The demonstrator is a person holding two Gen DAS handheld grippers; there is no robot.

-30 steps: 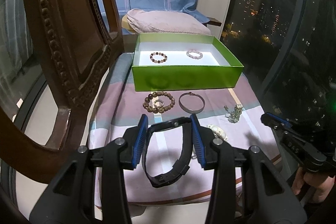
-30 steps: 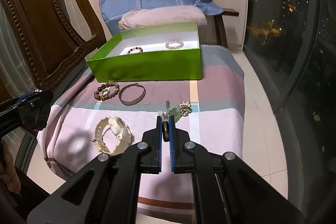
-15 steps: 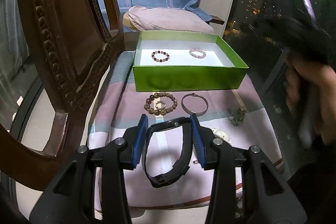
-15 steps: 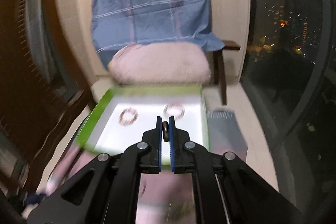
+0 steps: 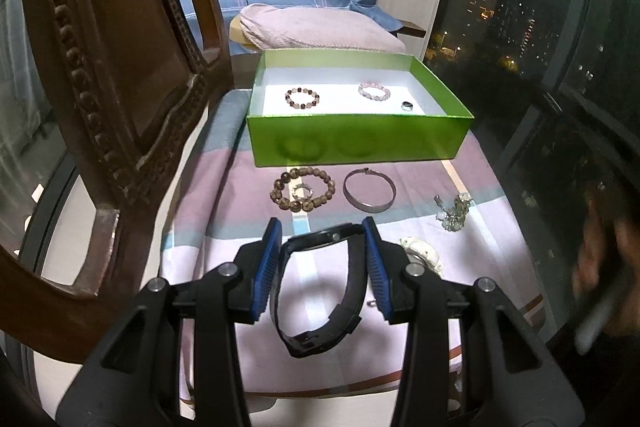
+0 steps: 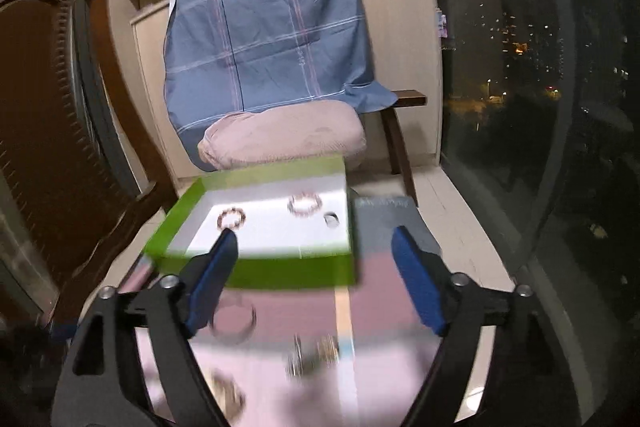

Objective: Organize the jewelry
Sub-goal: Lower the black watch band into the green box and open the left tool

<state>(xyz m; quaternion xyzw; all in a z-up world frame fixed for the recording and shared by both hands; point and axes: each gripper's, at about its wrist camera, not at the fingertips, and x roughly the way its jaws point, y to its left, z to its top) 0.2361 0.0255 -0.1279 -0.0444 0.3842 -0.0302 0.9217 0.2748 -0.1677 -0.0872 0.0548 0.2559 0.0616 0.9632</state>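
The green box [image 5: 360, 141] holds three pieces: two beaded bracelets, one dark [image 5: 302, 98] and one pink [image 5: 374, 91], and one ring [image 5: 407, 105]. On the striped cloth [image 5: 240, 227] before it lie one brown bead bracelet [image 5: 304, 189], one metal bangle [image 5: 370, 190], one pale charm cluster [image 5: 454, 213] and one cream watch [image 5: 422, 253]. The left tongs [image 5: 320, 263] are clamped on one black watch [image 5: 320, 291]. The right tongs [image 6: 314, 279] are opening, nothing between them.

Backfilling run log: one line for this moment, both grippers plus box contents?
left gripper: shut on black strap watch | right gripper: jaws opening, nothing between | green cardboard box: two bead bracelets, dark ring
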